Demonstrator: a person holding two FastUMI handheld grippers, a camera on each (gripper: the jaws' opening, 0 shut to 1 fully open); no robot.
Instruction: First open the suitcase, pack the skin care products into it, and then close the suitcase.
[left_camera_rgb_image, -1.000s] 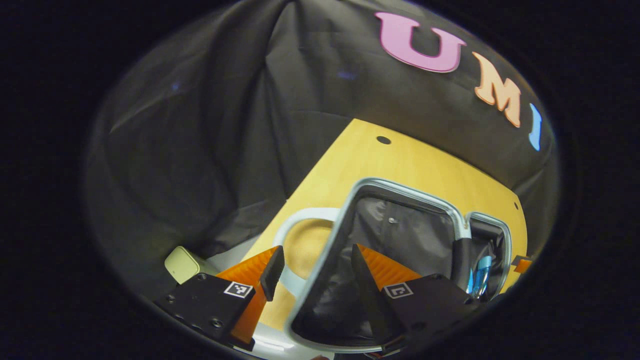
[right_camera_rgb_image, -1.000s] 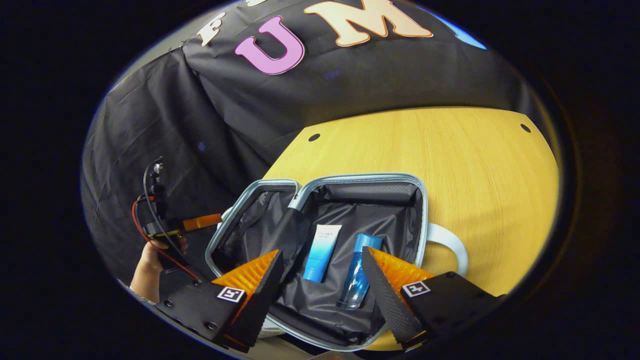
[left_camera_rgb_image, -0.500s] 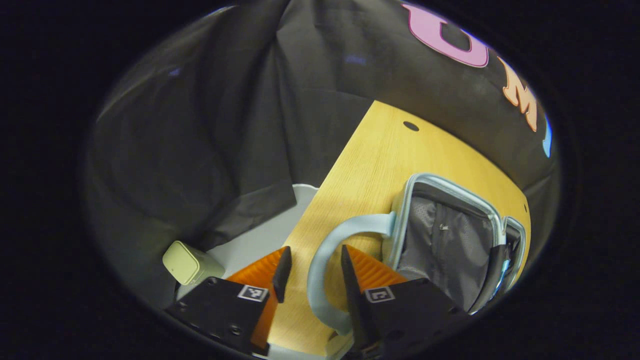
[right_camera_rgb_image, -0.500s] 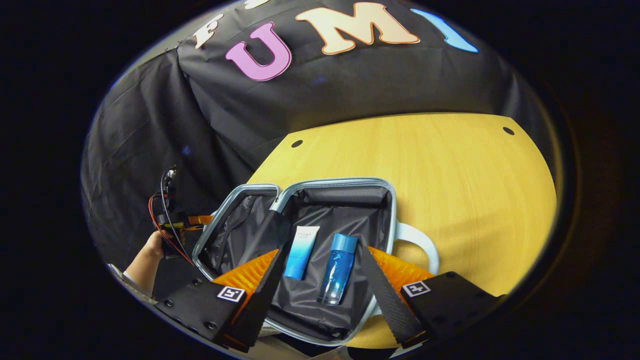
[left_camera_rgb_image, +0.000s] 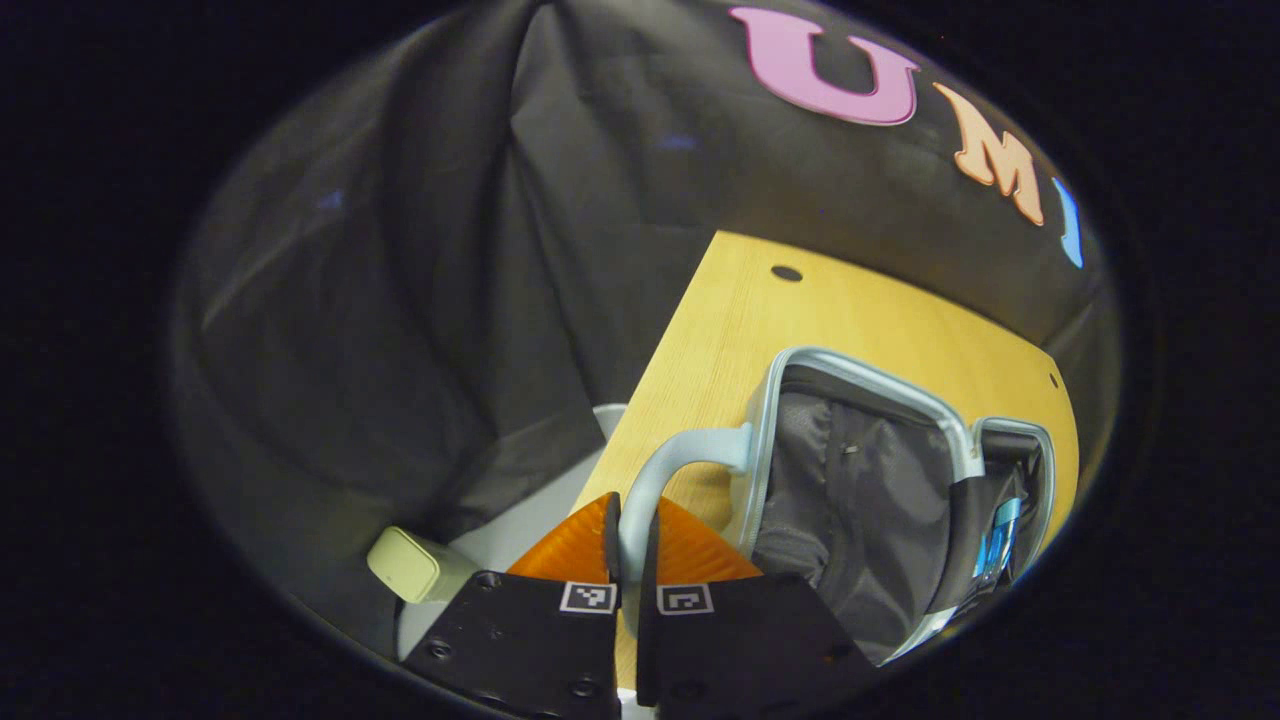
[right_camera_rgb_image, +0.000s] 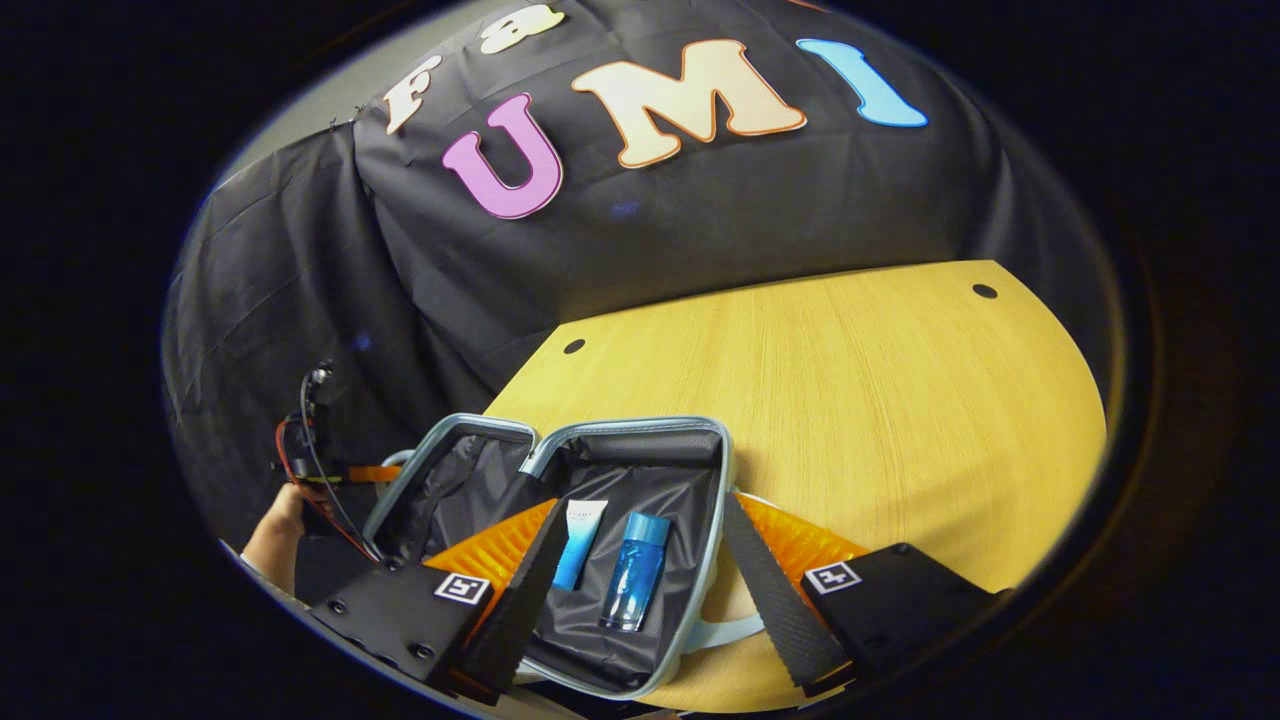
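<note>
Grey-lined suitcase lies open, left gripper jaws clenched on its handle, right gripper jaws spread.

A creased black cloth wall is hung behind a yellow wooden tabletop, into which small round dark holes are cut near its far corners. Beyond the tabletop's left edge, a pale grey floor is seen, where a small cream rounded box is set.

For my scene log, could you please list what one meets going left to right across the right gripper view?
Person's hand → empty suitcase half → tube → blue bottle → bare wooden table.
</note>
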